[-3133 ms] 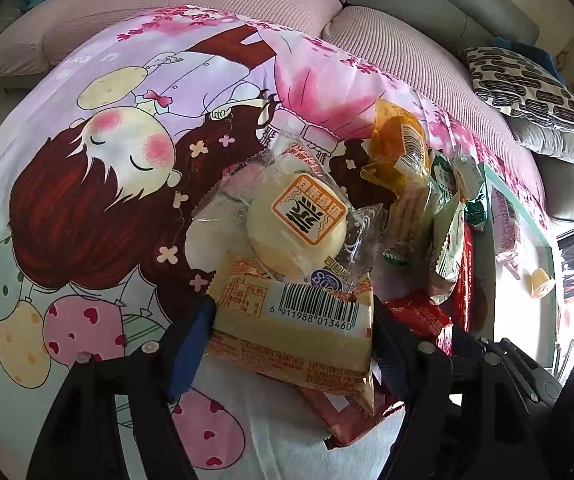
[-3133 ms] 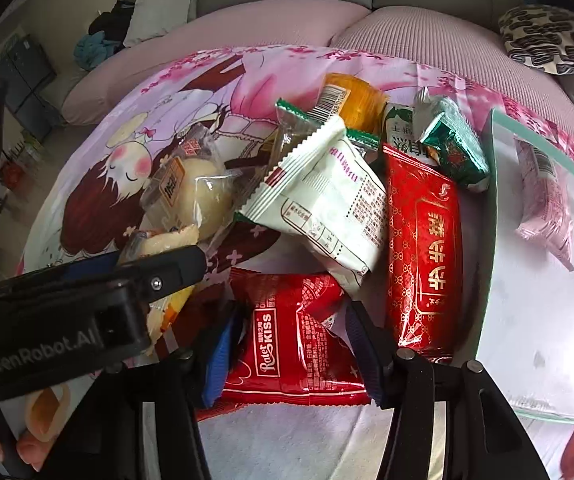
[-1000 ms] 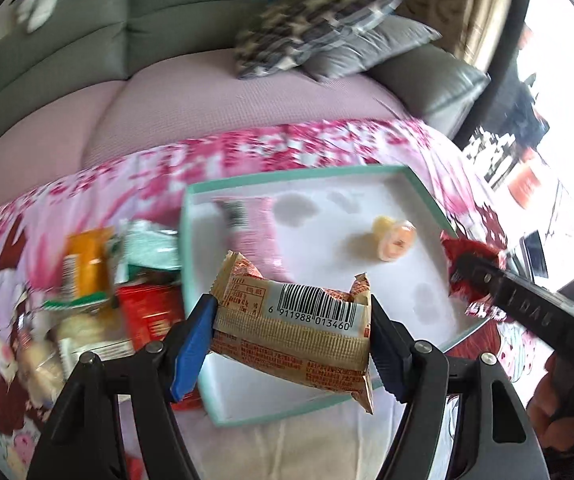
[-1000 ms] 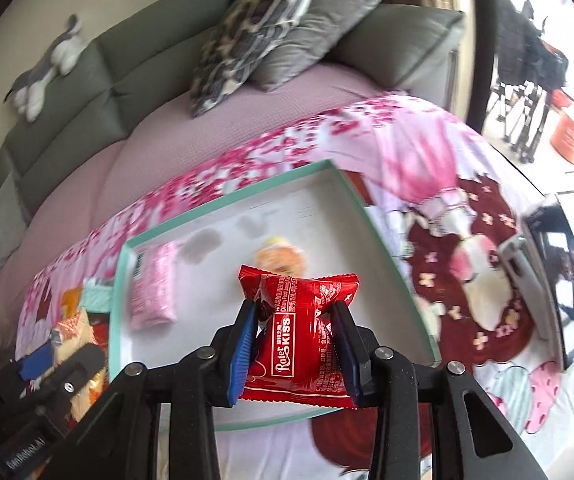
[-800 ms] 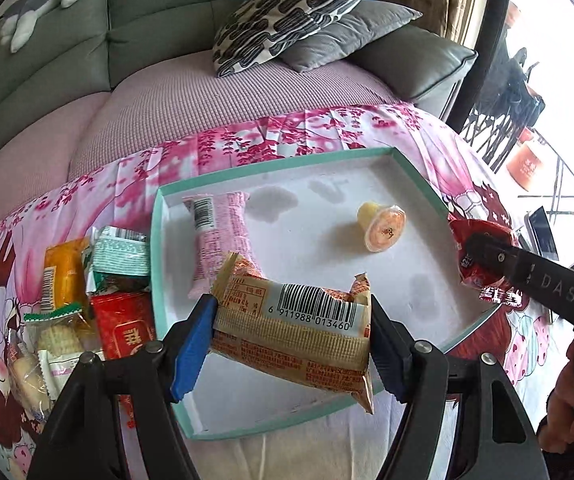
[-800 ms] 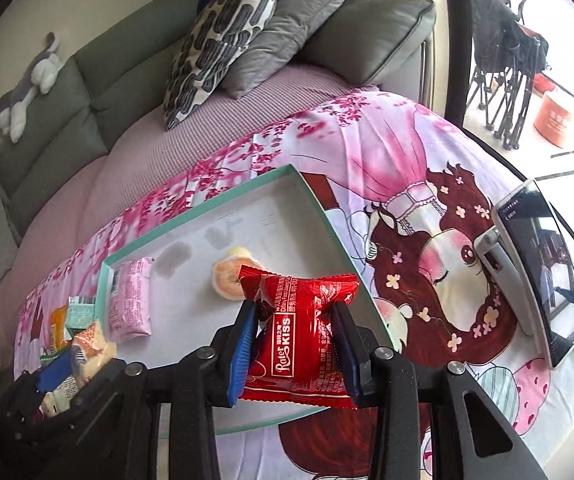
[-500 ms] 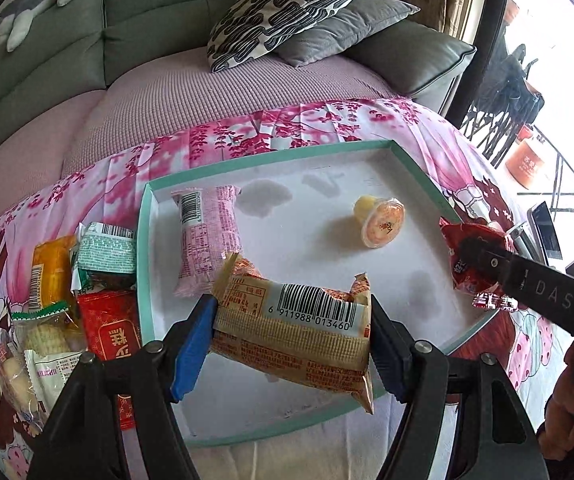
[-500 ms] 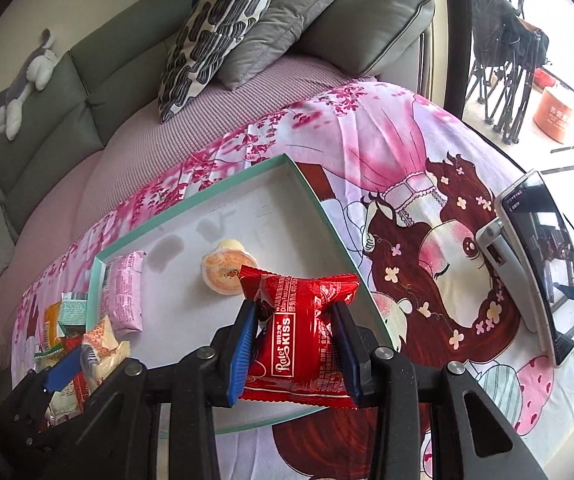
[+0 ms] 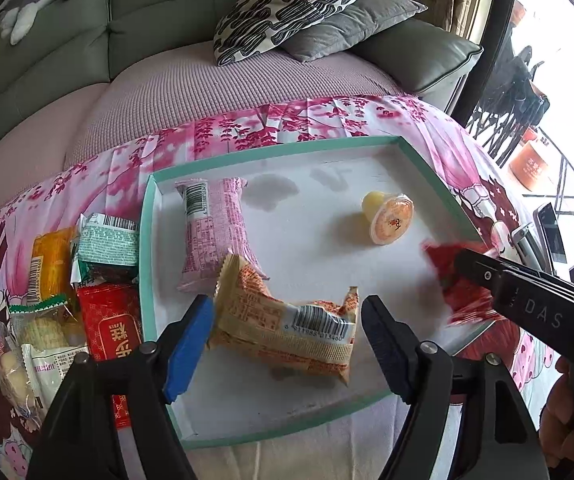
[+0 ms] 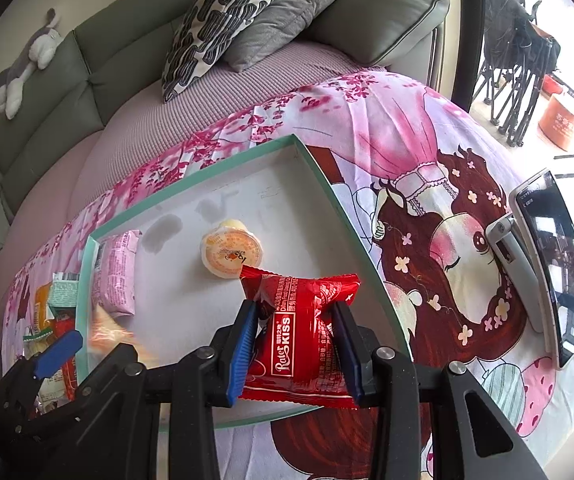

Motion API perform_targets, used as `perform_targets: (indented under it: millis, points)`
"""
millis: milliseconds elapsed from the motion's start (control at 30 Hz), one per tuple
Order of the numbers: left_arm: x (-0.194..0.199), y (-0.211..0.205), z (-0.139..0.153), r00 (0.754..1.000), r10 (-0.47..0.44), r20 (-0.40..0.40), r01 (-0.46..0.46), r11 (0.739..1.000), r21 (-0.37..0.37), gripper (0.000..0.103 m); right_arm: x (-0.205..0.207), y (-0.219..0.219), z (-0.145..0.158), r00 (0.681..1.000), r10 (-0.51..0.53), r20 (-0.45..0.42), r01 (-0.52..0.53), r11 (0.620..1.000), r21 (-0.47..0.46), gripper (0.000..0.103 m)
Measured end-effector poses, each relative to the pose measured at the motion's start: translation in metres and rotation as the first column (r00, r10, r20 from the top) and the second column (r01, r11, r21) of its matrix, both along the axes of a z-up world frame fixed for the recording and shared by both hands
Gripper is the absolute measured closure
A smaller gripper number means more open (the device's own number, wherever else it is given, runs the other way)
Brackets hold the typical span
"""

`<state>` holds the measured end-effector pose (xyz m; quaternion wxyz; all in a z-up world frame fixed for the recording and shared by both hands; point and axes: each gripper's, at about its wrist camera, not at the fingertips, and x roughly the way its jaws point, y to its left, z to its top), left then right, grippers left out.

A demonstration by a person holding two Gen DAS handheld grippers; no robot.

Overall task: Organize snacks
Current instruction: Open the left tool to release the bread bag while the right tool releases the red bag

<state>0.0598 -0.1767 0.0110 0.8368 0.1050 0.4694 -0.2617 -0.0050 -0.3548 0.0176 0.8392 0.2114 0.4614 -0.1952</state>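
A white tray with a teal rim (image 9: 147,216) lies on the pink cartoon cloth; it also shows in the right wrist view (image 10: 327,196). My left gripper (image 9: 287,340) is open over its near part. A tan snack pack with a barcode (image 9: 283,320) lies between the spread fingers, apart from both pads. My right gripper (image 10: 295,344) is shut on a red Kiss snack pack (image 10: 299,336) above the tray's near right edge; the pack shows blurred in the left wrist view (image 9: 447,268). A pink pack (image 9: 215,232) and a jelly cup (image 9: 391,220) lie in the tray.
Several loose snack packs (image 9: 71,280) lie on the cloth left of the tray. A phone on a stand (image 10: 547,256) sits on the cloth to the right. A sofa with cushions (image 9: 299,4) runs behind.
My left gripper has opened and let go of the tan pack, which now lies lower in the tray. My right gripper has lowered with the red pack toward the tray.
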Motion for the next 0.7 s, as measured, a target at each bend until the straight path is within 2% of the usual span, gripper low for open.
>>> perform_targets:
  millis: [200,233,333,367,467,600,667,700]
  points:
    - [-0.001,0.004,0.005,1.0,0.015,-0.001,-0.015,1.0,0.002,0.026,0.001,0.001,-0.001,1.0,0.006,-0.011,-0.006,1.0,-0.004,0.06]
    - [0.0,0.006,0.006,1.0,0.022,-0.002,-0.022,1.0,-0.002,0.025,0.001,0.001,-0.002,1.0,0.006,-0.013,-0.006,1.0,-0.003,0.056]
    - [0.004,0.015,0.009,0.998,0.07,-0.007,-0.07,0.997,-0.021,0.009,0.002,0.001,-0.004,1.0,0.005,-0.025,-0.005,1.0,0.003,0.032]
    - [0.006,0.019,0.01,0.996,0.089,-0.01,-0.09,0.995,-0.032,0.008,0.003,0.001,-0.006,1.0,0.008,-0.029,-0.008,1.0,0.004,0.028]
    - [0.013,0.031,0.009,0.989,0.143,-0.019,-0.144,0.989,-0.038,0.008,0.005,0.002,-0.009,0.999,0.017,-0.033,-0.017,1.0,0.005,0.017]
    - [0.02,0.045,0.004,0.978,0.203,-0.047,-0.205,0.978,-0.034,0.008,0.006,0.006,-0.006,0.999,0.031,-0.019,-0.031,0.999,-0.005,0.01]
    - [0.022,0.051,0.001,0.972,0.226,-0.062,-0.228,0.973,-0.036,0.007,0.007,0.008,-0.006,0.999,0.037,-0.012,-0.037,0.999,-0.009,0.001]
    - [0.023,0.053,0.001,0.97,0.234,-0.071,-0.237,0.971,-0.037,0.007,0.007,0.009,-0.005,0.999,0.04,-0.01,-0.04,0.999,-0.013,0.0]
